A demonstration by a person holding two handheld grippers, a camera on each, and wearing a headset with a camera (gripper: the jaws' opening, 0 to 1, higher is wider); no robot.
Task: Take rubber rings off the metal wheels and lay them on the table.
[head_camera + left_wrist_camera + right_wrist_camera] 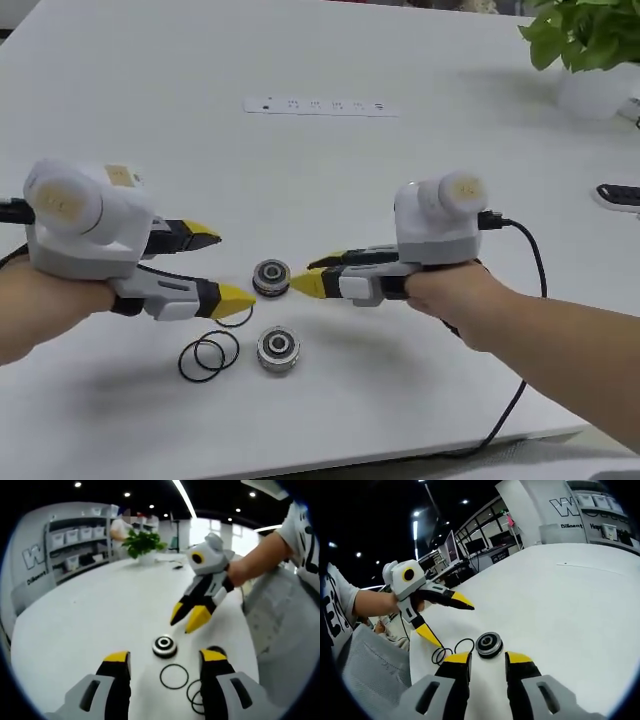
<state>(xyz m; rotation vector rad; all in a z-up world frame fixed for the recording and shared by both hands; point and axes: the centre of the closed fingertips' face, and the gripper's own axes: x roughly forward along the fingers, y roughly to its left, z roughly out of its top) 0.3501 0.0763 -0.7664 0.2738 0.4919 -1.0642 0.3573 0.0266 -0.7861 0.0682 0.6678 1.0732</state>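
Observation:
Two metal wheels rest on the white table: one wheel between the two grippers, the other wheel nearer me. Loose black rubber rings lie left of the nearer wheel. My left gripper stands wide open just left of the far wheel. My right gripper is narrowly open, its yellow tips just right of that wheel. In the left gripper view, the wheel sits ahead between the left gripper's jaws, with a ring below it. The right gripper faces the wheel, with rings beside it.
A white power strip lies at the back of the table. A potted plant stands at the back right, a dark device at the right edge. A black cable trails from the right gripper over the front edge.

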